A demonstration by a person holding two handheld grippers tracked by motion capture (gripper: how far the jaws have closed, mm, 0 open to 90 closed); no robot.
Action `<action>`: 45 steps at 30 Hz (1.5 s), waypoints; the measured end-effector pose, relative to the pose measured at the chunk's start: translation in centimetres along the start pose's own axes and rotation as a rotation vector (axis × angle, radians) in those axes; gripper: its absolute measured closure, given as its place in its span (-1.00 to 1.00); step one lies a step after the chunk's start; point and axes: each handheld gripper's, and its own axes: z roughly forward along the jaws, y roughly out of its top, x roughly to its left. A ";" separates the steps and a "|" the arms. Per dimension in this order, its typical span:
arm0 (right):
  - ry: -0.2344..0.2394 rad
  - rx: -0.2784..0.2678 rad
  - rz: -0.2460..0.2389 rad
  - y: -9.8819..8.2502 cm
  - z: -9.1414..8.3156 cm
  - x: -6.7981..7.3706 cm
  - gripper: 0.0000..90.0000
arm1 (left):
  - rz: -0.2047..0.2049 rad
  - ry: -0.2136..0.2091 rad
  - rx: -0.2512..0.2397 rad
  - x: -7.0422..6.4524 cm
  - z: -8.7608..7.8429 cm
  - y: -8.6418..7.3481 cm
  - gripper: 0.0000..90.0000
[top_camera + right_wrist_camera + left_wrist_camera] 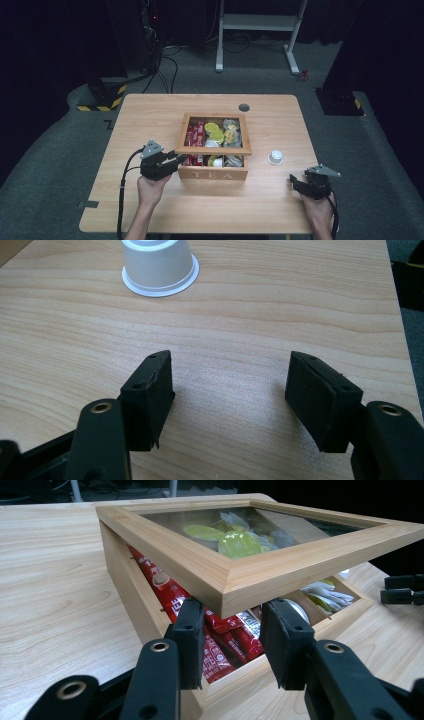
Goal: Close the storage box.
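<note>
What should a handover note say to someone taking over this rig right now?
Left gripper: shut on the near corner of the tea box lid, holding it propped partly open.
Right gripper: open, nothing between its jaws, resting low over the table near the right front edge.
Things: white capsule stands upside down on the table, right of the tea box and just ahead of the right gripper. Red sachets and other packets fill the box.
Done: lid lifted.
Left, probably: pick up the capsule, place it in the box, lower the lid.
</note>
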 end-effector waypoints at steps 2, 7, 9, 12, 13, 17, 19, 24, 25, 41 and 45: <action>-0.011 0.003 -0.011 0.0 0.0 0.1 -0.21 | -0.001 0.000 0.000 0.0 0.0 0.0 0.38; -0.011 0.003 -0.012 0.0 0.0 0.1 -0.21 | -0.001 -0.003 0.003 0.0 0.1 -0.3 0.39; -0.011 0.002 -0.014 0.0 0.1 0.1 -0.22 | 0.002 0.001 0.004 -0.1 0.2 -0.4 0.38; -0.011 0.002 -0.014 0.0 0.1 0.1 -0.22 | 0.003 0.001 0.007 -0.1 0.2 -0.6 0.38; -0.011 0.002 -0.014 0.0 0.1 0.1 -0.22 | 0.006 0.003 0.010 -0.1 0.3 -0.7 0.38; -0.012 0.002 -0.014 0.0 0.1 0.2 -0.22 | 0.008 0.003 0.018 -0.1 0.5 -1.2 0.38; -0.012 0.002 -0.014 0.0 0.1 0.2 -0.22 | 0.005 0.001 0.023 -0.1 0.6 -1.5 0.38; -0.013 0.002 -0.015 0.0 0.1 0.2 -0.22 | 0.005 0.001 0.029 -0.2 0.9 -1.9 0.36; -0.013 0.002 -0.016 0.0 0.0 0.2 -0.22 | 0.004 0.000 0.032 -0.2 0.9 -2.0 0.35; -0.014 0.003 -0.017 0.0 0.0 0.2 -0.23 | 0.018 0.011 0.049 -0.3 1.5 -2.6 0.30; -0.014 0.003 -0.019 0.0 0.0 0.2 -0.23 | 0.028 0.016 0.056 -0.3 1.6 -2.9 0.28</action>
